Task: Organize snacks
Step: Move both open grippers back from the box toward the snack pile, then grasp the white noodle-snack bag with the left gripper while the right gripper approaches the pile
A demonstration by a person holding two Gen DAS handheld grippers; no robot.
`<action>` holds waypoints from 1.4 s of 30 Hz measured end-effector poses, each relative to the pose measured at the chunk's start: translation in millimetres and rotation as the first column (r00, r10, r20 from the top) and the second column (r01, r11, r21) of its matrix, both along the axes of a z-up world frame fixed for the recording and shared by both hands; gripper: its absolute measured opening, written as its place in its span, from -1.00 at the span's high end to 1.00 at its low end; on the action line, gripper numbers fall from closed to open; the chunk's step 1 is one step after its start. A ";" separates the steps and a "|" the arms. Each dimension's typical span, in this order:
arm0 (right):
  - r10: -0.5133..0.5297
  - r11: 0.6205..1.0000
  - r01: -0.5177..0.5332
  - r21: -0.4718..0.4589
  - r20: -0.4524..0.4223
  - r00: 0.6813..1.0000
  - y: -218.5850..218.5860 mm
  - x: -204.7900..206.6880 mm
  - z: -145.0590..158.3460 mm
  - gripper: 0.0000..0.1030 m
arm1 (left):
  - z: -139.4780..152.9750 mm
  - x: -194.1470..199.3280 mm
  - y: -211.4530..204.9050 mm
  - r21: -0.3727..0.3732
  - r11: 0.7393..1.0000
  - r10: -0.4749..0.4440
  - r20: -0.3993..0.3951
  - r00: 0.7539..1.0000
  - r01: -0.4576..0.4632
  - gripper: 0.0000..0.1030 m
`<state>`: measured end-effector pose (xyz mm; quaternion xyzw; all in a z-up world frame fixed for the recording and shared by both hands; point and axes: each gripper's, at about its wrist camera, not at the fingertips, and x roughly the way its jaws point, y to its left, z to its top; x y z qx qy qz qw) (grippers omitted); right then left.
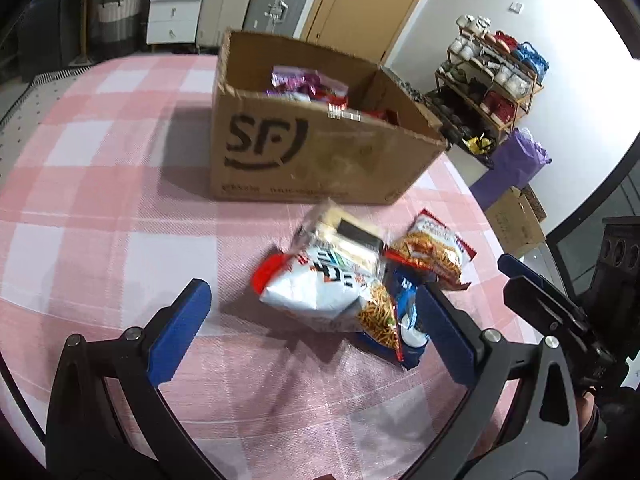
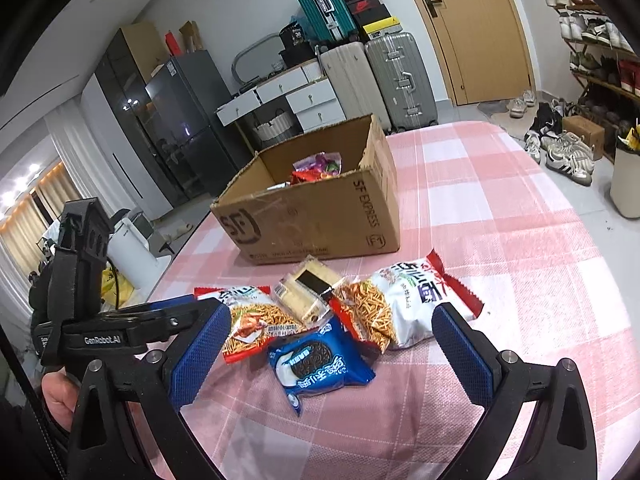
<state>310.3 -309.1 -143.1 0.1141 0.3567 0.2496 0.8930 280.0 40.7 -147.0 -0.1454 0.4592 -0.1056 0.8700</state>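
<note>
Snack packets (image 2: 320, 320) lie in a cluster just ahead of your wide-open, empty right gripper (image 2: 332, 344) and left gripper (image 1: 312, 332), with the cardboard box (image 2: 312, 216) beyond them.

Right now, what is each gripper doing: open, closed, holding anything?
Left gripper: open, holding nothing, above the snack packets.
Right gripper: open, holding nothing, above the cookie packet.

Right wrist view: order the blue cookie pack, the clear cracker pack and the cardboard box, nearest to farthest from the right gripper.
1. blue cookie pack, just ahead between the open fingers of the right gripper.
2. clear cracker pack, mid-pile behind it.
3. cardboard box, farthest back.
</note>
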 end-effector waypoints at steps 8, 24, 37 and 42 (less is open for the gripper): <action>0.001 1.000 0.000 0.012 -0.034 0.999 -1.3 4.8 -10.8 -0.98 | -29.0 22.5 -0.7 -0.095 0.995 0.015 -0.073 0.997 -0.022 -0.68; -0.006 1.000 0.007 0.019 -0.065 0.998 -2.1 9.6 -19.2 -0.98 | -41.5 35.6 -28.1 -0.118 0.988 -0.106 -0.061 0.993 0.098 0.05; -0.025 1.000 0.027 0.013 -0.087 0.996 -5.8 6.0 -20.6 -0.98 | -32.7 17.6 -10.2 -0.137 0.986 -0.103 -0.034 0.994 0.097 0.05; -0.038 0.998 0.043 0.039 -0.131 0.991 -12.1 8.9 -27.7 -0.98 | -28.4 10.2 -0.1 -0.143 0.985 -0.103 -0.026 0.994 0.098 0.05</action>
